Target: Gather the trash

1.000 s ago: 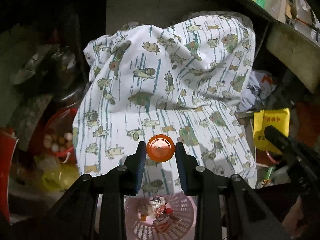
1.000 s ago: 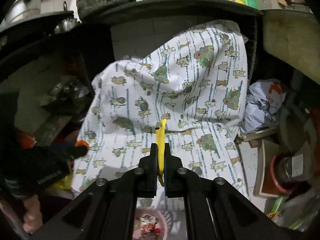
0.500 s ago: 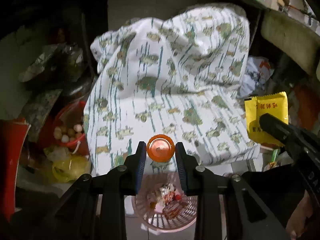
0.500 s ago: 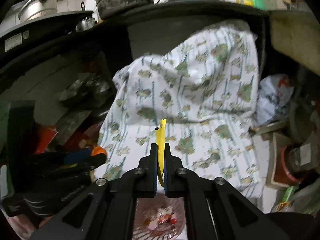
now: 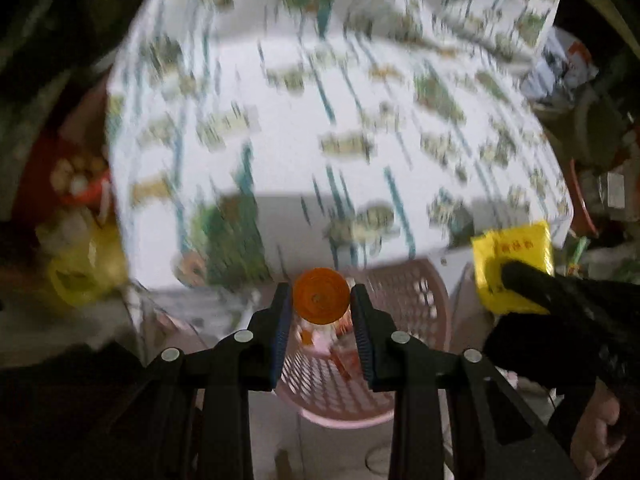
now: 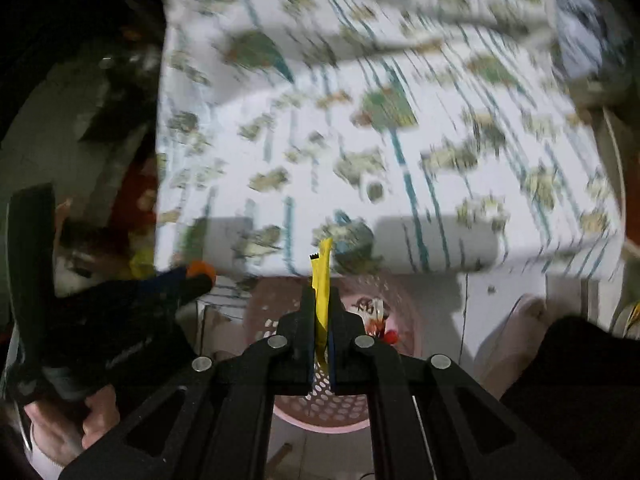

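My left gripper [image 5: 320,300] is shut on an orange bottle cap [image 5: 320,295] and holds it over a pink perforated basket [image 5: 404,296] with wrappers inside. My right gripper [image 6: 321,304] is shut on a yellow snack packet [image 6: 321,268], seen edge-on, also above the pink basket [image 6: 264,316]. The packet [image 5: 514,256] and the right gripper show at the right of the left wrist view. The left gripper with the cap [image 6: 200,269] shows at the left of the right wrist view.
A table covered by a white cloth with green animal prints [image 5: 320,120] fills the area beyond the basket; it also shows in the right wrist view [image 6: 380,120]. A red bowl [image 5: 76,184] and a yellow bag [image 5: 80,276] lie at the left. Clutter stands at the right [image 5: 592,148].
Both grippers have tilted down and moved toward the pink basket, which now sits larger under the fingers. The view is blurred by motion. Both grips are unchanged.
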A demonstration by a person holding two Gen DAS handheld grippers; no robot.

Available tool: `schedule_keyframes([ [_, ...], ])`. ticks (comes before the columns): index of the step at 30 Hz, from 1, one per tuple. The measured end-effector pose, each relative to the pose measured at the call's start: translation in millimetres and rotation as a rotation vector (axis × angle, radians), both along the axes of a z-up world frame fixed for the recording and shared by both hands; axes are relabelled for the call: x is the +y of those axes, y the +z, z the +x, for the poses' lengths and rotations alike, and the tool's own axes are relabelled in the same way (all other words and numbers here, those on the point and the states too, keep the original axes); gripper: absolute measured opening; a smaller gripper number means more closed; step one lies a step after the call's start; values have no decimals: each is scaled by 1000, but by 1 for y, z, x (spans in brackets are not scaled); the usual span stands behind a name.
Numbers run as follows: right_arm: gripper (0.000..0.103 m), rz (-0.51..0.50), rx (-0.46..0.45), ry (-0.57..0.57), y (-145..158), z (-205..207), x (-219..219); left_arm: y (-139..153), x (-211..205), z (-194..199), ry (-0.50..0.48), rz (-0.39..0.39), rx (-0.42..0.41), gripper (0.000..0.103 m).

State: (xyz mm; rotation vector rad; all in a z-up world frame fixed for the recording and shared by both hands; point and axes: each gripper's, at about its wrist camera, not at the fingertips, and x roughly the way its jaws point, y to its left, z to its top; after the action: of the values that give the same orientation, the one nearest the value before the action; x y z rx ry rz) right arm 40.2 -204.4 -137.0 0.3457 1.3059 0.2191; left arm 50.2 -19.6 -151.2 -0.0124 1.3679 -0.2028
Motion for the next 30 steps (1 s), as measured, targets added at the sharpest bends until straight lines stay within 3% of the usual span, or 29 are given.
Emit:
schedule_keyframes([
  [4, 5, -17, 47, -17, -28, 2, 1, -17, -10, -3, -60, 37, 41, 29],
  [7, 5, -14, 101, -5, -46, 2, 6, -25, -10, -4, -54, 0, 84, 29],
  [13, 5, -68, 133, 49, -60, -3, 16, -35, -19, -10, -82, 36, 107, 29],
  [15, 6, -99, 125, 38, -60, -4, 16, -35, -22, -9, -86, 73, 100, 42],
  [16, 10, -109, 119, 35, -59, -3, 16, -34, -24, -10, -89, 83, 88, 60],
  [17, 22, -105, 119, 33, -58, -3, 15, -31, -25, -11, -88, 86, 77, 70],
  [18, 30, -83, 126, 27, -57, -3, 12, -28, -24, -10, -83, 87, 67, 71],
  [19, 39, -68, 128, 19, -57, -3, 11, -24, -24, -10, -75, 82, 61, 72],
  [25, 40, -93, 73, -27, -33, -3, 0, 10, -12, -9, -25, 72, -16, 72],
  [30, 42, -143, -101, -47, 26, -12, -1, 66, 0, -19, 9, 48, -158, 72],
])
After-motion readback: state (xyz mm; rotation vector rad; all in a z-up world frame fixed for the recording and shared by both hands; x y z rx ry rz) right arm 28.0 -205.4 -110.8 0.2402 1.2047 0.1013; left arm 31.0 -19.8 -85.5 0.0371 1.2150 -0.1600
